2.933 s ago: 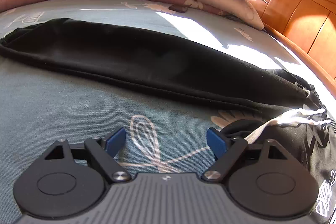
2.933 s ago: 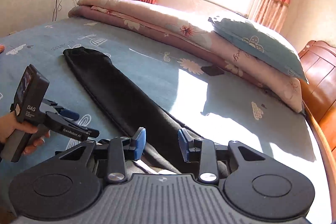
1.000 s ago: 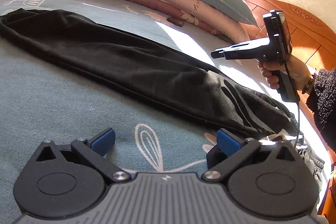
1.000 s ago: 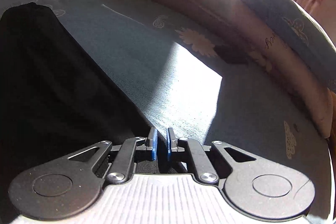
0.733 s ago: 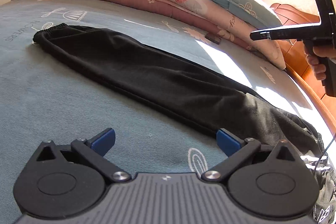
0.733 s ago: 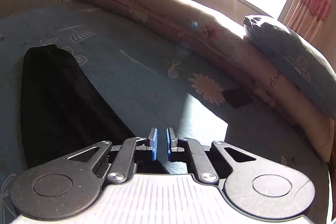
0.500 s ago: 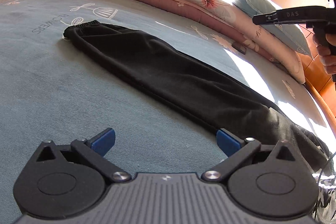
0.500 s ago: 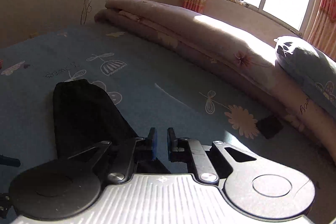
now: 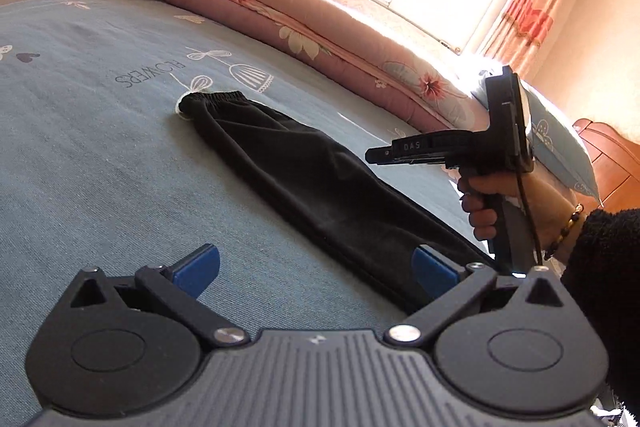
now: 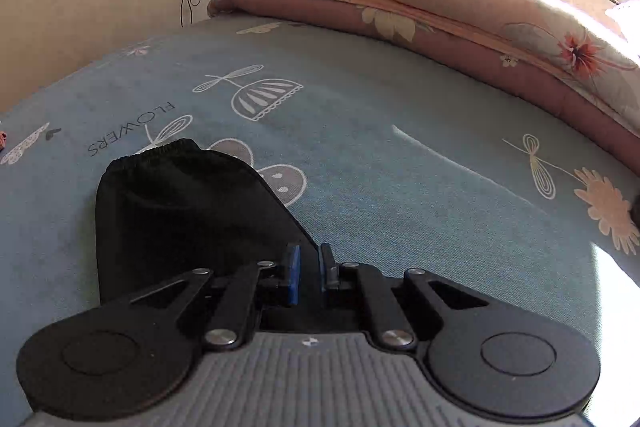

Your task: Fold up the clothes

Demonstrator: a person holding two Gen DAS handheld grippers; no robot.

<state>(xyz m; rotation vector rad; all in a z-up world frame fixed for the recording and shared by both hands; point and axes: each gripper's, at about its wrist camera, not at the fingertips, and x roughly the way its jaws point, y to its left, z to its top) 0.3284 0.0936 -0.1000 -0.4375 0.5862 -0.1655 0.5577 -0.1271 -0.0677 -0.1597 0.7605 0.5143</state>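
Note:
Black trousers point(image 9: 300, 167) lie stretched out, folded lengthwise, on the blue bed sheet point(image 9: 80, 155), with the elastic cuff point(image 9: 212, 99) at the far left end. My left gripper point(image 9: 316, 265) is open wide just above the sheet, its right pad over the trousers' near edge. A hand holds my right gripper point(image 9: 372, 155) in the air above the middle of the leg; it is shut, with nothing hanging from it. In the right wrist view that gripper point(image 10: 307, 263) points along the leg point(image 10: 180, 195) toward the cuff point(image 10: 160, 151).
A folded floral quilt point(image 9: 320, 27) and a blue pillow point(image 9: 560, 139) line the bed's far side below the window. The wooden headboard point(image 9: 612, 163) is at the right. A person's hand point(image 9: 488, 195) and dark sleeve point(image 9: 600, 267) reach in from the right.
Both grippers have swept along the trouser leg toward the cuff end, which now shows close in both views. The right gripper stayed shut and the left stayed open.

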